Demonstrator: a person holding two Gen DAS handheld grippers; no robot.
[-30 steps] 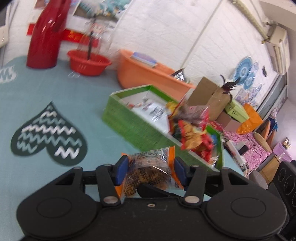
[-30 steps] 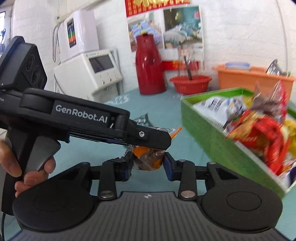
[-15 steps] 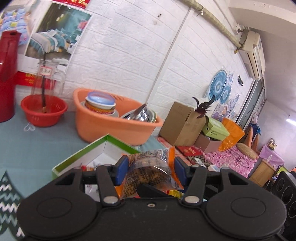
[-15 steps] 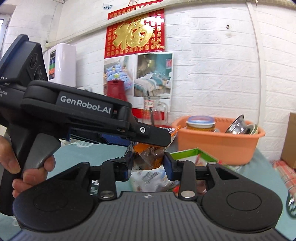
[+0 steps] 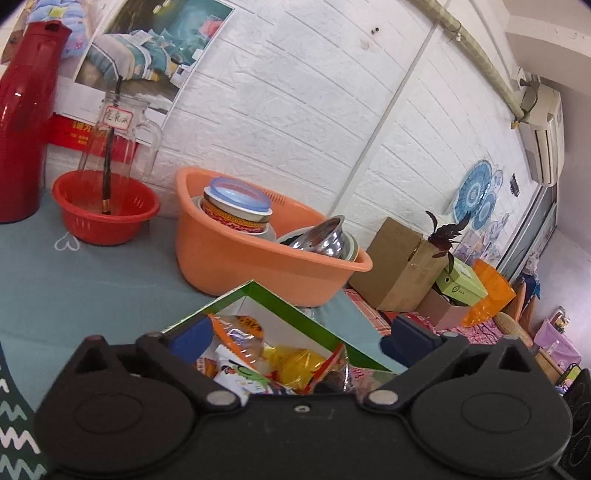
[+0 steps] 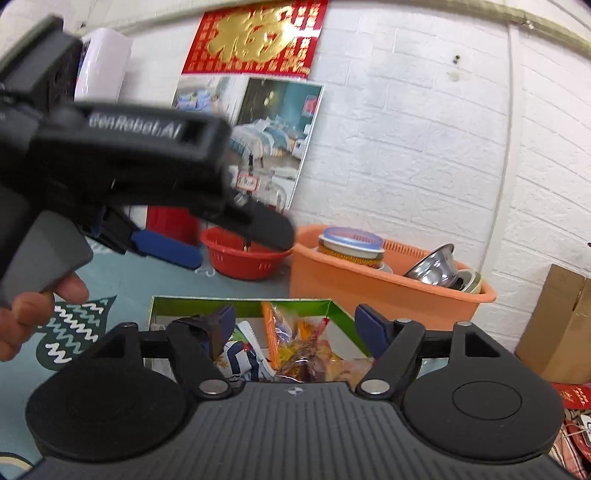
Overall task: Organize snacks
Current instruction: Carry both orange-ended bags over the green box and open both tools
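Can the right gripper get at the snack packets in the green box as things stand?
Probably yes: the right gripper is open above the green box, whose top is uncovered, with the snack packets lying loose below it.

right claw [image 6: 295, 325] spread wide, snacks [image 6: 295, 350] in green box [image 6: 243, 303] below

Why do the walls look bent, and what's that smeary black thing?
Both views: fisheye lenses bow the brick wall and pipe. Right view: the left tool, close to the lens, is blurred; the basin behind stays sharp.
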